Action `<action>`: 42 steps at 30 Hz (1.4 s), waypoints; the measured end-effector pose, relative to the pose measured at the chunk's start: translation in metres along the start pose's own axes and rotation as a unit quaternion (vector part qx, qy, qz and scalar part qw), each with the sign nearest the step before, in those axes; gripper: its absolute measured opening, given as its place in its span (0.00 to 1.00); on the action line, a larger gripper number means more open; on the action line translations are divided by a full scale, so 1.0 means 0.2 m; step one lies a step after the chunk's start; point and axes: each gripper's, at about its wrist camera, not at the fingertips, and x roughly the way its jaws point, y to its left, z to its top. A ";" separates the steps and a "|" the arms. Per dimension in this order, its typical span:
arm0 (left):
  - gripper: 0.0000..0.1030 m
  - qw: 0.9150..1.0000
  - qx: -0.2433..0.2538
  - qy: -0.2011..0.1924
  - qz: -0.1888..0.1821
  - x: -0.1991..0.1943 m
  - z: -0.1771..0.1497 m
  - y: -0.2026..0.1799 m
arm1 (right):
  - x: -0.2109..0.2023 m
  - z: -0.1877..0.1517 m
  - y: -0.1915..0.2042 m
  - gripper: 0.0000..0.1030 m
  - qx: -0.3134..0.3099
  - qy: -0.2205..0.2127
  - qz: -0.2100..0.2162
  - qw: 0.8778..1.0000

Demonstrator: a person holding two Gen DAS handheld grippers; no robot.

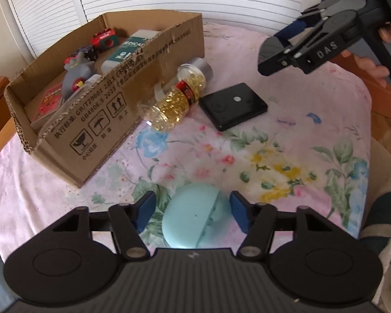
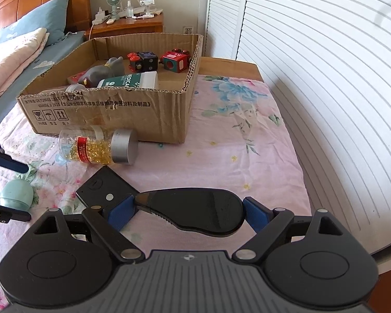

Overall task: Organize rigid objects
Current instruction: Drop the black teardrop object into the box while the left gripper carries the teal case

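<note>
The mint-green case (image 1: 193, 216) lies on the floral sheet (image 1: 273, 156) between the left gripper (image 1: 193, 208) pads, not visibly pinched (released). The right gripper (image 2: 189, 208) clamps a black oval object (image 2: 203, 208) near the cardboard box (image 2: 117, 109).

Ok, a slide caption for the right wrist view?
Right gripper holds a black oval object above the floral cloth, facing a part-filled cardboard box and a capsule bottle.

White louvred doors (image 2: 312, 78), wood nightstand (image 2: 133, 26).
</note>
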 end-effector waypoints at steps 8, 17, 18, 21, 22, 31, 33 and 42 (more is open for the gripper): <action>0.57 0.999 0.004 -0.001 -0.032 -0.03 -0.06 0.01 | 0.00 0.00 0.00 0.90 0.004 0.001 0.005 1.000; 0.51 0.999 -0.023 0.004 -0.032 -0.05 -0.06 -0.02 | -0.05 0.02 0.03 0.90 -0.011 -0.008 0.011 1.000; 0.51 0.999 -0.024 0.003 -0.030 -0.06 -0.06 -0.02 | -0.06 0.03 0.03 0.90 -0.013 -0.010 0.011 1.000; 0.51 0.999 -0.027 -0.005 -0.026 -0.09 -0.04 -0.02 | -0.09 0.05 0.05 0.90 -0.019 -0.015 0.017 1.000; 0.51 0.999 -0.030 -0.007 -0.025 -0.10 -0.04 -0.02 | -0.10 0.06 0.05 0.90 -0.022 -0.017 0.018 0.999; 0.51 0.998 -0.063 -0.023 -0.017 -0.21 0.05 0.01 | -0.17 0.18 0.10 0.90 -0.054 -0.037 0.047 0.997; 0.51 0.997 -0.071 -0.027 -0.010 -0.23 0.08 0.03 | -0.18 0.23 0.11 0.90 -0.060 -0.047 0.054 0.996; 0.51 0.993 -0.100 -0.049 0.033 -0.31 0.25 0.18 | -0.10 0.53 0.15 0.90 -0.071 -0.070 0.090 0.991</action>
